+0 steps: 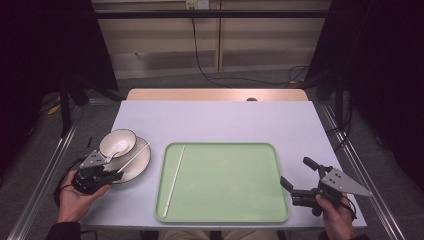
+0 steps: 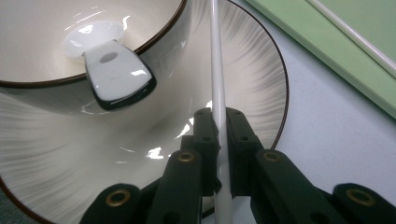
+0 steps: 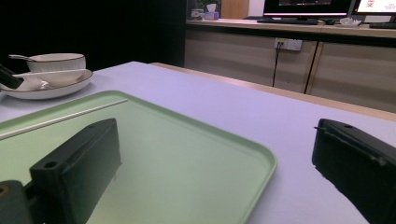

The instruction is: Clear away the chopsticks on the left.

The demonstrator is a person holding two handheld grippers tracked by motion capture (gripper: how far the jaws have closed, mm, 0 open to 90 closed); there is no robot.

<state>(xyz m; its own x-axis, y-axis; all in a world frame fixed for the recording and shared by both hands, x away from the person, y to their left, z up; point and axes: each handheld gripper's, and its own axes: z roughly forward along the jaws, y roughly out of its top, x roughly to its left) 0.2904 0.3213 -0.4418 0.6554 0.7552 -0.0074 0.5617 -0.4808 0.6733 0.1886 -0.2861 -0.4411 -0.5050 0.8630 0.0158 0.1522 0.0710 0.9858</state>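
My left gripper [image 1: 118, 173] is shut on a white chopstick [image 1: 135, 157], which slants up and right over a white plate [image 1: 141, 165]. In the left gripper view the pads [image 2: 205, 128] pinch the chopstick [image 2: 218, 88] above the plate [image 2: 254, 79]. A dark-rimmed bowl [image 1: 118, 142] stands on the plate, and a white spoon [image 2: 116, 77] rests in it with its handle over the rim. A second chopstick [image 1: 175, 180] lies along the left side of the green tray [image 1: 230, 200]. My right gripper [image 1: 298, 173] stands open at the tray's right edge with nothing between its jaws.
The tray [image 3: 187, 158] takes up the middle front of the pale table [image 1: 225, 120]. A wooden strip [image 1: 215, 94] runs along the far edge. Cables hang down the back wall. Metal rails run along both sides of the table.
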